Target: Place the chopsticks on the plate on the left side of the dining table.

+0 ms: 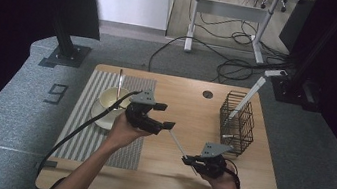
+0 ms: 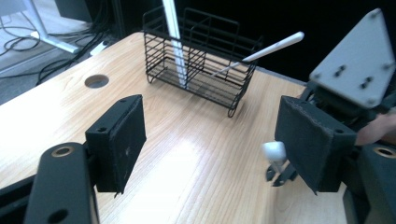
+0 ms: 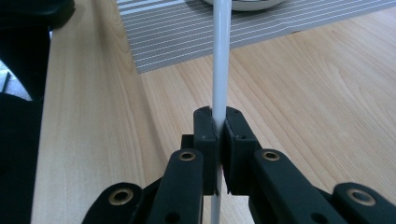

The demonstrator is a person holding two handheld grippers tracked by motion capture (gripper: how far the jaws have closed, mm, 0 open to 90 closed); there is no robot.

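Note:
A thin white stick (image 1: 180, 146) slants over the wooden table (image 1: 169, 175) between my two grippers. My right gripper (image 1: 190, 161) is shut on its lower end; in the right gripper view the pads (image 3: 205, 135) pinch the stick (image 3: 220, 56), which runs up toward the bowl (image 3: 243, 3). My left gripper (image 1: 163, 116) stands open at the stick's upper end. In the left gripper view the rounded white tip (image 2: 273, 150) sits between the wide jaws, close beside the right pad (image 2: 310, 140) and far from the left one. The right gripper's grey plate (image 2: 357, 65) shows behind it.
A cream bowl (image 1: 110, 102) with a thin stick (image 1: 119, 79) in it rests on a grey striped placemat (image 1: 83, 127) at the left. A black wire basket (image 1: 236, 122) holding white utensils (image 2: 175, 42) stands at the right. A round cable hole (image 1: 208, 94) is at the back.

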